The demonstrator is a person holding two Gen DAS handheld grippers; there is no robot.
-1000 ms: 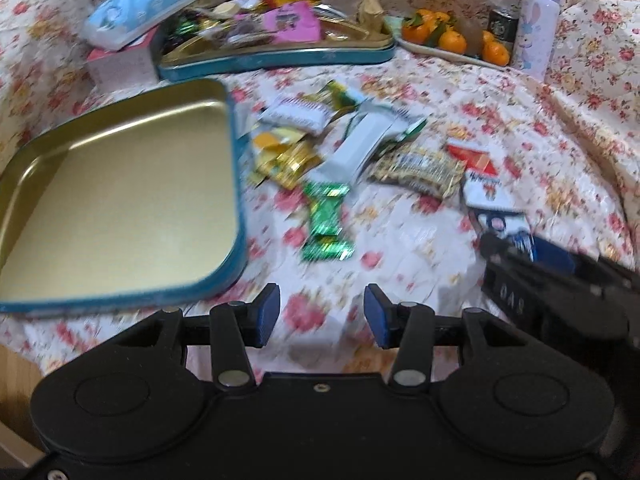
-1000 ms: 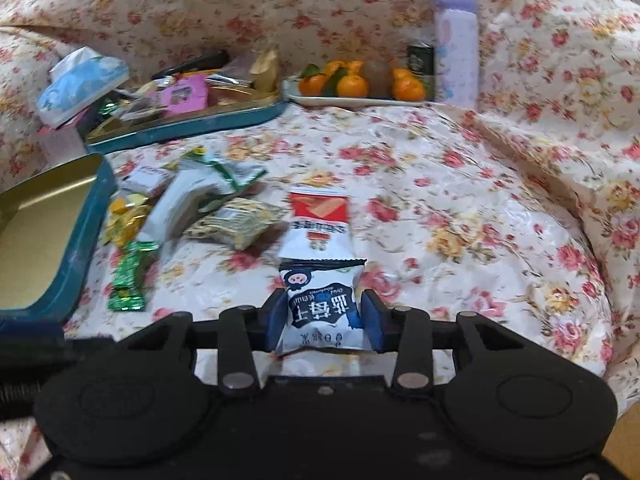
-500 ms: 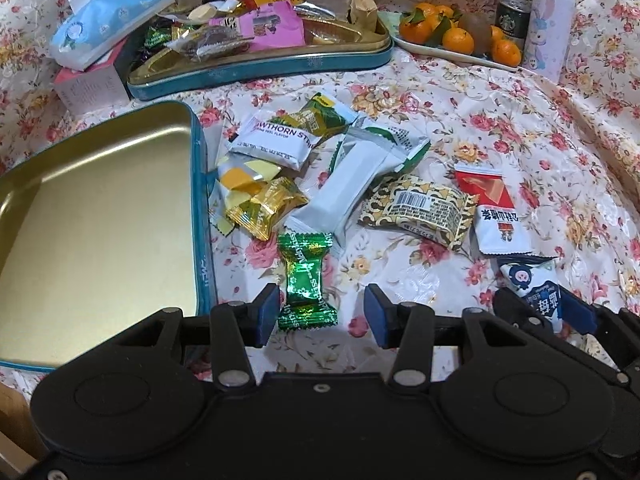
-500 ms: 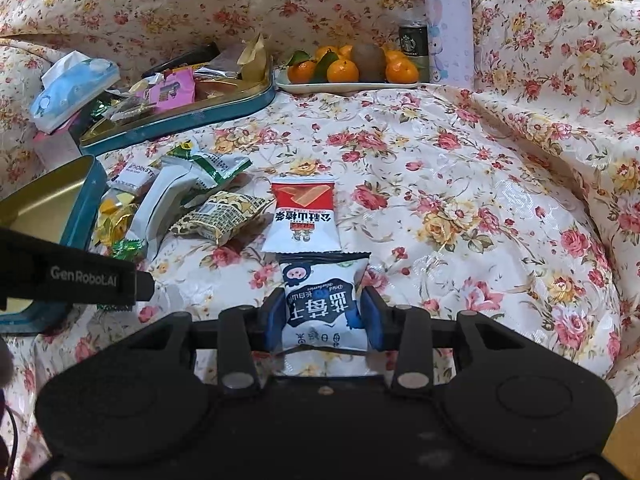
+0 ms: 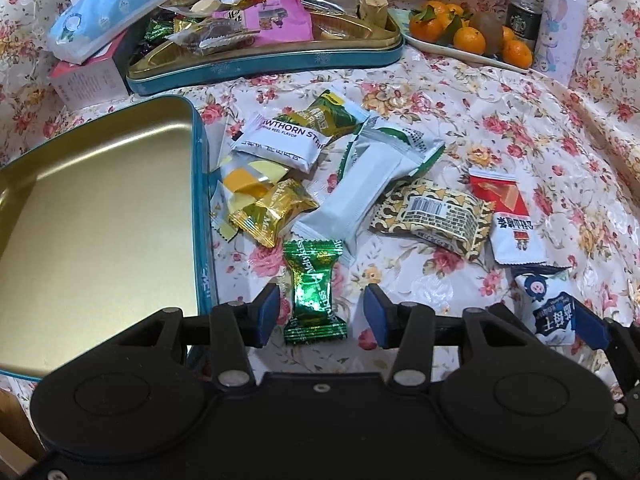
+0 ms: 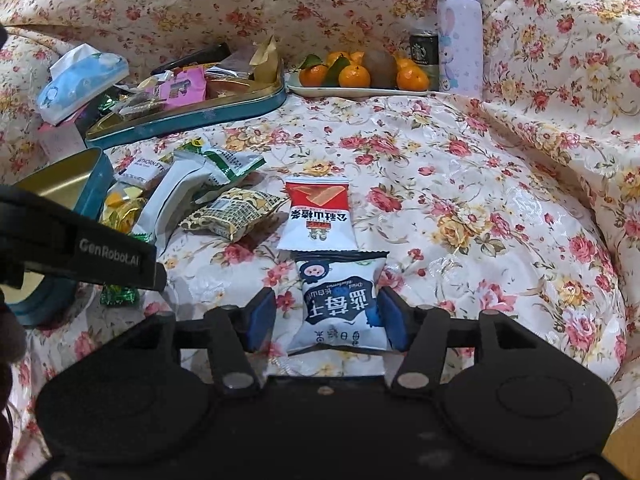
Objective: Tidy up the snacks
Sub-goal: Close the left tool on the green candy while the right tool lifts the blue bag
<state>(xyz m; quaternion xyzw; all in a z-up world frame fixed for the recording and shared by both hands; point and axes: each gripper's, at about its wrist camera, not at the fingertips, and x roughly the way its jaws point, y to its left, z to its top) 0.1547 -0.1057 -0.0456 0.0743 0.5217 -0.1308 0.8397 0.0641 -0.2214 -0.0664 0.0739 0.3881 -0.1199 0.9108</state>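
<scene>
A green twist-wrapped candy [image 5: 314,292] lies on the flowered cloth between the fingers of my left gripper [image 5: 321,314], which is open and not touching it. A blue-and-white snack packet [image 6: 340,304] lies between the fingers of my right gripper [image 6: 326,316], whose jaws are opening; there is a gap at the left pad. A red-and-white packet [image 6: 318,212] lies just beyond it. Several more wrapped snacks [image 5: 348,188] are piled beside the empty gold tin [image 5: 202,216] at the left.
At the back, a second teal tin [image 5: 280,60] holds several snacks, next to a tissue pack [image 5: 108,8]. A plate of tangerines [image 6: 360,90], a dark can [image 6: 424,50] and a lilac bottle [image 6: 460,32] stand at the back right. The left gripper's body [image 6: 80,244] crosses the right wrist view.
My left gripper has moved forward and down until its fingers straddle the green candy. The right gripper's jaws have spread away from the blue-and-white packet they were squeezing.
</scene>
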